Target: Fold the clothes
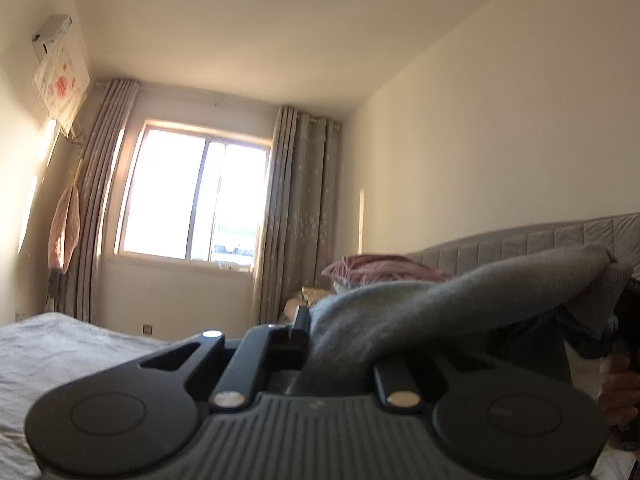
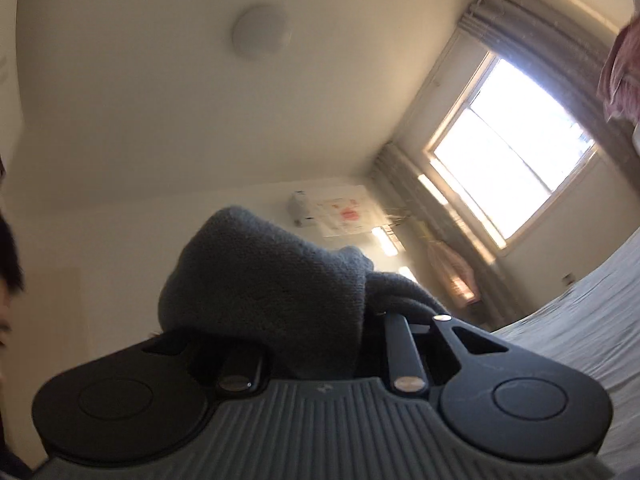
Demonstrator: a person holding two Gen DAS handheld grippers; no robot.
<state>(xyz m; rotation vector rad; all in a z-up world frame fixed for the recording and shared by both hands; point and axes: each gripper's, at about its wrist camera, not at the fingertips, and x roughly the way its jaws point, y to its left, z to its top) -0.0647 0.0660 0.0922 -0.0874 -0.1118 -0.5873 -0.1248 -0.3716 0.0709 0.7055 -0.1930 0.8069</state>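
A grey knitted garment [image 1: 440, 308] is lifted off the bed and stretches between both grippers. In the left wrist view my left gripper [image 1: 320, 344] is shut on one bunched end of it; the cloth covers the right finger and runs off to the right, where a hand [image 1: 618, 392] holds the other tool. In the right wrist view my right gripper [image 2: 320, 344] points up toward the ceiling and is shut on a thick fold of the same grey knit [image 2: 272, 288], which bulges up over the fingertips and hides them.
A bed with a pale sheet [image 1: 60, 356] lies below, and its grey padded headboard [image 1: 520, 240] stands at the right. Pink bedding [image 1: 380, 268] is piled near the headboard. A curtained window [image 1: 192, 208] fills the far wall. A person's head shows at the left edge [image 2: 8, 264].
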